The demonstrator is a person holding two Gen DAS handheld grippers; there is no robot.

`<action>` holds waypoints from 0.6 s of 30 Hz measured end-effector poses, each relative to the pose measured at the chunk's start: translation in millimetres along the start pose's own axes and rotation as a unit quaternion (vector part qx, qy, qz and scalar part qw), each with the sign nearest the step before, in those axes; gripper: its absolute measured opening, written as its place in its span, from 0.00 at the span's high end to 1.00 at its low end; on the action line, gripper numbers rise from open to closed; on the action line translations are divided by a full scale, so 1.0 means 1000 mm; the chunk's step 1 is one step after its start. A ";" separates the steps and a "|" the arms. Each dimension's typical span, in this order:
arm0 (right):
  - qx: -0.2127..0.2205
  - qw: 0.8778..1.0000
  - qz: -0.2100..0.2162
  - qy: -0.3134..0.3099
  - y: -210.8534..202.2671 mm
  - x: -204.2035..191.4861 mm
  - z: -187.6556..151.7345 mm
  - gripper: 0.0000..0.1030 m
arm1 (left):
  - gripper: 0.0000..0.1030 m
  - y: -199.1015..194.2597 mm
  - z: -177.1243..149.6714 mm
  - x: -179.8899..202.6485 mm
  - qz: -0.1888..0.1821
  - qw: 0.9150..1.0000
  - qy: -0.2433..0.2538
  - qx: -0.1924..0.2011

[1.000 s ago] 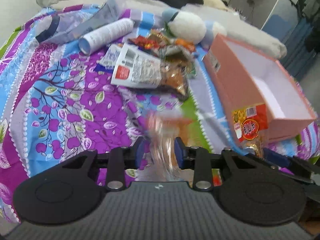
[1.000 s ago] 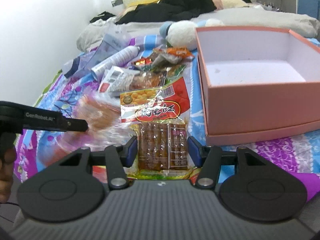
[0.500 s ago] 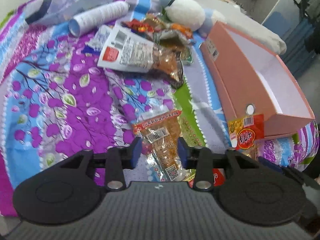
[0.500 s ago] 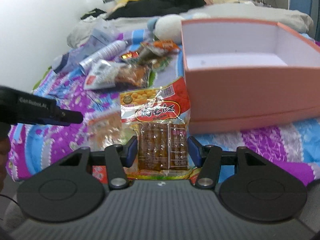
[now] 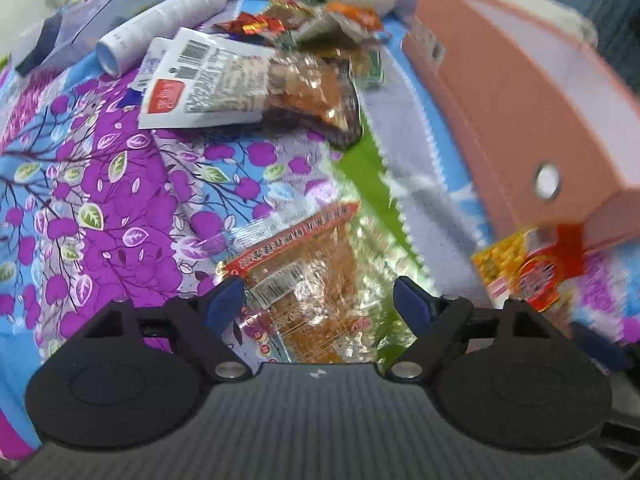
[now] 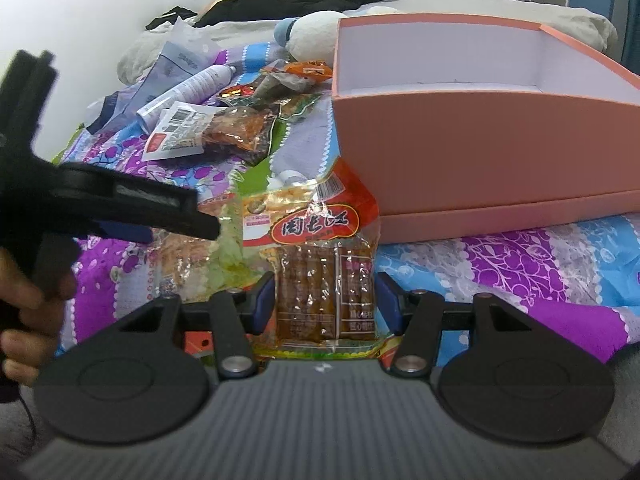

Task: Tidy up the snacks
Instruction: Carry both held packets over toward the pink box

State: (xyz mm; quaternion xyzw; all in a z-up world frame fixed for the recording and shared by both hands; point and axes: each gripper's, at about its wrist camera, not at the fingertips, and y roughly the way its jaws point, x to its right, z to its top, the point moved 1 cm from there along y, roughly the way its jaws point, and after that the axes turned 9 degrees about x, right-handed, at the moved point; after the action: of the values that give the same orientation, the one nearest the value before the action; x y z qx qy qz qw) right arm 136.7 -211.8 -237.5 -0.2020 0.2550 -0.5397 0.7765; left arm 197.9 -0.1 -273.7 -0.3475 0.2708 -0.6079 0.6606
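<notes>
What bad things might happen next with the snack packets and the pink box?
1. The left tongs have just been opening, and the clear orange snack packet lies loose between them near the bed's edge; it might slide off.
2. The right tongs grip the red-labelled packet only at its lower end, so it may flop or slip on the way to the pink box.
</notes>
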 end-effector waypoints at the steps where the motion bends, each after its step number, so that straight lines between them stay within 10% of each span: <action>1: -0.001 1.000 -0.001 0.001 0.000 0.001 0.000 0.46 | 0.18 0.002 -0.002 0.004 0.008 1.000 0.012 0.003; 18: 0.002 1.000 0.009 0.003 -0.001 0.001 0.001 0.46 | 0.55 -0.011 -0.014 0.004 0.012 0.999 0.046 0.015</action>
State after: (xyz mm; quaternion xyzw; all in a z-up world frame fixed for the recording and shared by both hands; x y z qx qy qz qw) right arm 137.1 -212.9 -236.1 -0.1962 0.2582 -0.5338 0.7809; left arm 180.7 -6.1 -273.3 -0.3065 0.2958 -0.6193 0.6596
